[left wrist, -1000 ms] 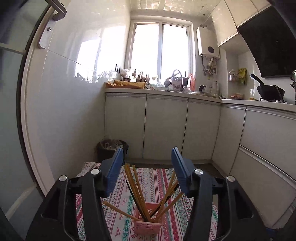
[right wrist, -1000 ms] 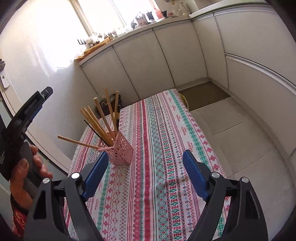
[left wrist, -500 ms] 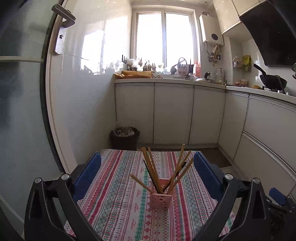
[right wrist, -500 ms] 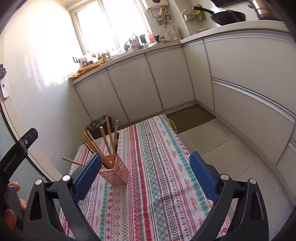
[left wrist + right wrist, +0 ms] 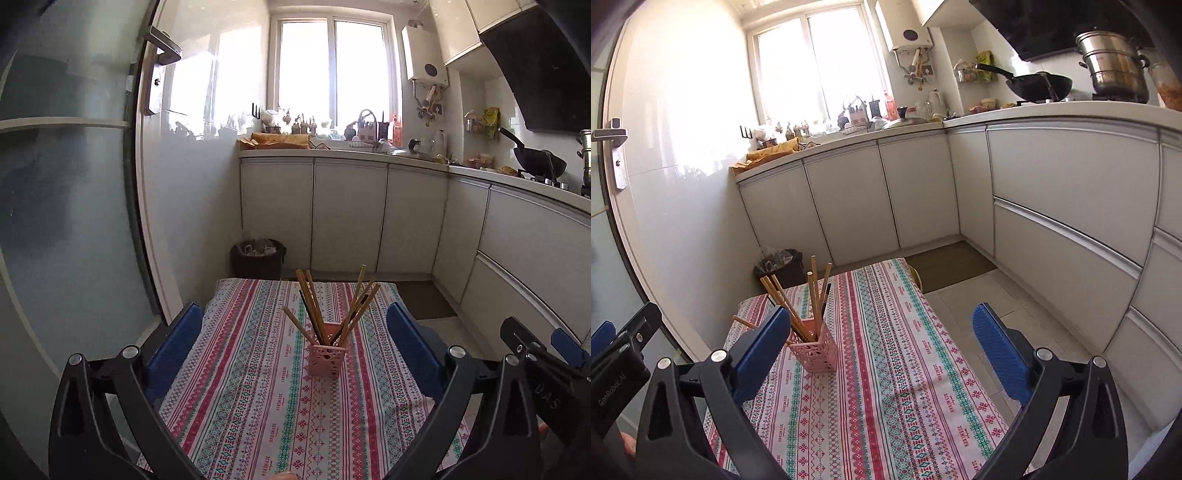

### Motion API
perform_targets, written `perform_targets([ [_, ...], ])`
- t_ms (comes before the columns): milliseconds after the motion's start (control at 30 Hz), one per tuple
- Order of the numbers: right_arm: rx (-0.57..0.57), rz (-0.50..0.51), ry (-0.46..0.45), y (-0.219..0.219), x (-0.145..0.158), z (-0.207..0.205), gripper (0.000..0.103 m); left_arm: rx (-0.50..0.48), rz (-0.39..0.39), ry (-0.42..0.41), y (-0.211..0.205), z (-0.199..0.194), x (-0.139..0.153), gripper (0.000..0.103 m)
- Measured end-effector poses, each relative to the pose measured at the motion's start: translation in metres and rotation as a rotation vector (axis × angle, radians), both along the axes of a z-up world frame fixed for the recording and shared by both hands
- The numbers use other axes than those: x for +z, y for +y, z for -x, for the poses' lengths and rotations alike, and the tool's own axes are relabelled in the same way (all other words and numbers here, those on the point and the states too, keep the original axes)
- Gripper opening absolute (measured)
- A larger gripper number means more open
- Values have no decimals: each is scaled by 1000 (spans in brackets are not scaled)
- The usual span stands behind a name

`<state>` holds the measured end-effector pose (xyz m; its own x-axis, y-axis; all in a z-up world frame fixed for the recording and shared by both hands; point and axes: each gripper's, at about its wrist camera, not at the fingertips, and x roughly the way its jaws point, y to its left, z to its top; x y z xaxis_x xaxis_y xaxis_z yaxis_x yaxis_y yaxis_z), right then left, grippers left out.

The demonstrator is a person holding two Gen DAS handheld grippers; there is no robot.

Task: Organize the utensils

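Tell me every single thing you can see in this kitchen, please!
chopsticks: a bunch, mostly tan, one dark, standing splayed in the holder
holder: one, pink, on the tablecloth
tablecloth: one, red, green and white stripes, covering the table
bin: one, dark, on the floor past the table
cabinets: a row, white, under the counter
wok: one, black, on the stove
steamer pot: one, silver, beside the wok
window: one, bright, above the counter
left gripper: one, black with blue pads, open, empty
right gripper: one, same colours, open, empty
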<state>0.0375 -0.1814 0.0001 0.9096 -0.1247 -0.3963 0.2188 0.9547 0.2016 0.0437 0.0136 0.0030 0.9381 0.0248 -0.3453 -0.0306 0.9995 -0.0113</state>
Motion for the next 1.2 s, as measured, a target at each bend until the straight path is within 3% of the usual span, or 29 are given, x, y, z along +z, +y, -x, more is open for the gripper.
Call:
perform_targets([
  [433, 3, 28, -20, 10, 23, 41, 96, 32, -26, -51, 6, 48, 15, 96],
  [1200, 21, 11, -22, 10, 29, 53, 96, 18, 25, -43, 13, 58, 22, 96],
])
